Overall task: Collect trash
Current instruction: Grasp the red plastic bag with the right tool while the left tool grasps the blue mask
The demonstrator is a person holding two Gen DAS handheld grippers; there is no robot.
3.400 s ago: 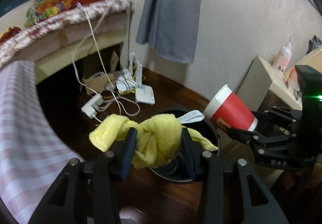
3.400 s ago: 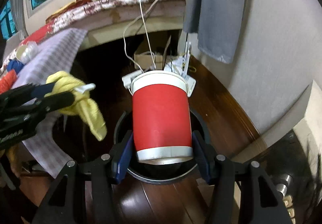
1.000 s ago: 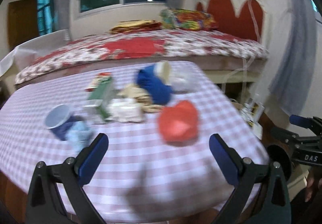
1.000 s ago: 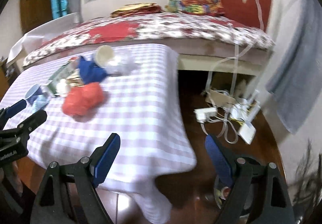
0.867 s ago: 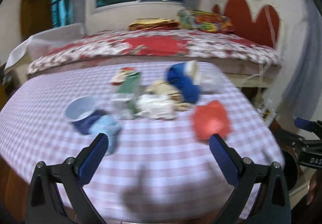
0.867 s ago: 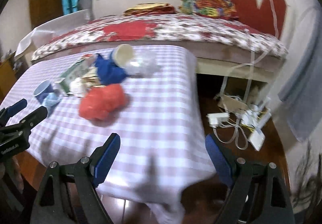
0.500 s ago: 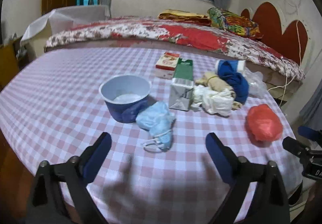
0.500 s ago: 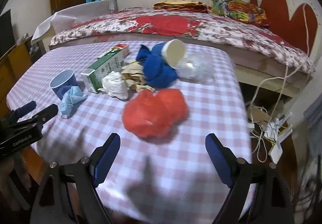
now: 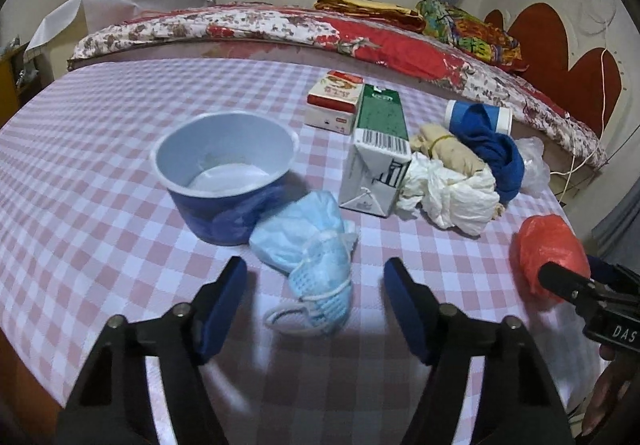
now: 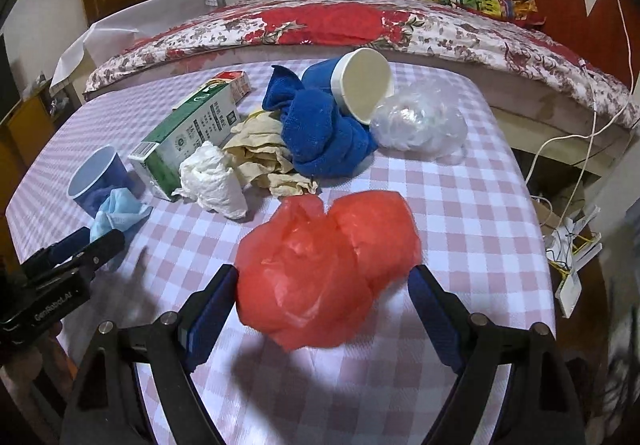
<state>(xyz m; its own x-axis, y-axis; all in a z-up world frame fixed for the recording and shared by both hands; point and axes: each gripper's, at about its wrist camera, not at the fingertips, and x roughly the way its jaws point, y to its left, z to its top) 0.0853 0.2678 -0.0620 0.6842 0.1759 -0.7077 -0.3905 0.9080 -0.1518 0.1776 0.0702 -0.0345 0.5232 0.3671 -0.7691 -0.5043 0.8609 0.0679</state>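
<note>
Your left gripper [image 9: 316,299] fingers, closing, straddle the crumpled face mask [image 9: 310,245]; right gripper [image 10: 324,309] fingers spread around the crinkly red plastic bag [image 10: 328,269].

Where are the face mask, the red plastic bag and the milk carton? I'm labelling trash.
face mask [image 9: 306,245], left wrist view, crumpled middle
red plastic bag [image 10: 328,277], right wrist view, bulging centre
milk carton [image 9: 380,149], left wrist view, barcoded end

The room light was soft and came from above. Dark shadows lay on the tablecloth [image 9: 100,237]. Edges looked bent, corners black.
</note>
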